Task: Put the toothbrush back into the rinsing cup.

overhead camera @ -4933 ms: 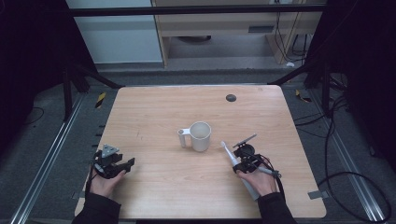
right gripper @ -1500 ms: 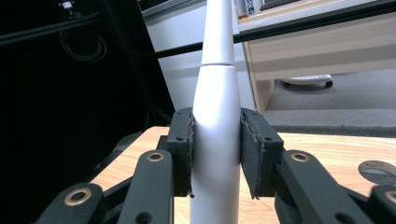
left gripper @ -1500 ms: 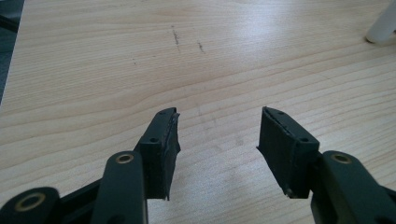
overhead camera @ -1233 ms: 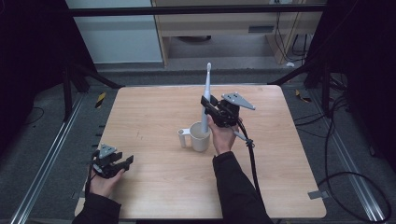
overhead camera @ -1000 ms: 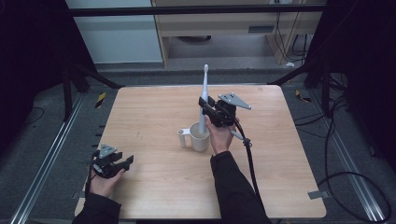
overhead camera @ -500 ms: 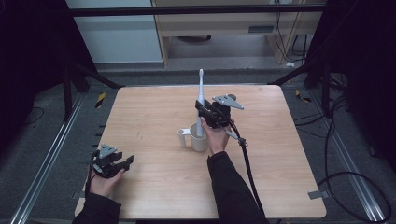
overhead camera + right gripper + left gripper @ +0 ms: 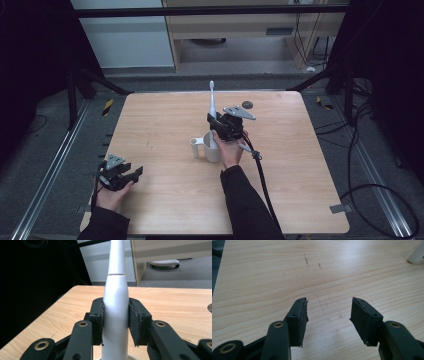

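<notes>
My right gripper (image 7: 115, 322) clamps the electric toothbrush (image 7: 115, 300) upright, long axis vertical, its base directly above the white mug (image 7: 212, 149); left gripper (image 7: 328, 320) gapes empty.

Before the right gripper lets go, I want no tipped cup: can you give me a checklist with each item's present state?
1. Right gripper shut on the white electric toothbrush: ok.
2. Toothbrush upright, head up: ok.
3. Toothbrush's lower end inside the white handled mug: ok, it dips below the rim in the high view.
4. Toothbrush bottomed out in the mug: cannot tell, the base is hidden.
5. Mug standing upright on the wooden table: ok.
6. Left gripper open, low over the table's near left, well apart from the mug: ok.
</notes>
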Demonstrator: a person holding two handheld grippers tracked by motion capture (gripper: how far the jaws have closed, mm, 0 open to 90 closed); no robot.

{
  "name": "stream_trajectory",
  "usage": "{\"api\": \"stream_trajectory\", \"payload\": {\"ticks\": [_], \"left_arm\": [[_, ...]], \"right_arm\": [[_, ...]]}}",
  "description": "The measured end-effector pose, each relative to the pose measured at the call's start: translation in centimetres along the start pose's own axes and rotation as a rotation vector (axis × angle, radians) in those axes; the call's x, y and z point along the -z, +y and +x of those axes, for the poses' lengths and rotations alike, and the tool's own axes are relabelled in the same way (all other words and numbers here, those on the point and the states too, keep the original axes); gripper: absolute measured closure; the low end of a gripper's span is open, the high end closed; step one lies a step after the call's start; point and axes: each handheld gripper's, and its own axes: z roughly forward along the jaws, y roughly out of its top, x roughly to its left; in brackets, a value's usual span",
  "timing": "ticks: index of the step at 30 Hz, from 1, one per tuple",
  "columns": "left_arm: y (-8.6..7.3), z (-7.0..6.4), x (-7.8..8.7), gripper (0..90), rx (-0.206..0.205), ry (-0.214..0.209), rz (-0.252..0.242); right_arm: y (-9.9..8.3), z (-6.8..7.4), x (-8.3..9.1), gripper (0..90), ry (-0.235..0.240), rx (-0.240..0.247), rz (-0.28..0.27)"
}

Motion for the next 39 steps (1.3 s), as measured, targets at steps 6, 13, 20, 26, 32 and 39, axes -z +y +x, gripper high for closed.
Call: {"api": "stream_trajectory", "payload": {"ticks": [6, 13, 20, 26, 32, 39], "left_arm": [[0.0, 0.0, 0.0, 46.3, -0.001, 0.000, 0.000], [0.0, 0.0, 0.0, 46.3, -0.002, 0.000, 0.000], [0.0, -0.1, 0.0, 46.3, -0.005, 0.000, 0.002], [0.0, -0.1, 0.0, 46.3, -0.003, -0.001, 0.001], [0.0, -0.1, 0.0, 46.3, -0.009, -0.002, 0.007], [0.0, -0.2, -0.1, 46.3, -0.010, -0.004, 0.009]], "right_arm": [[-0.4, -0.1, -0.2, 66.9, -0.006, 0.006, 0.034], [-0.9, 0.0, -0.4, 66.8, -0.009, 0.019, 0.083], [-1.5, -0.3, -0.3, 66.8, -0.015, 0.029, 0.120], [-1.9, -0.4, -0.2, 66.7, -0.015, 0.042, 0.161], [-2.2, -0.3, -0.1, 66.7, -0.015, 0.063, 0.183], [-2.7, -0.7, -0.2, 66.6, -0.022, 0.063, 0.203]]}}
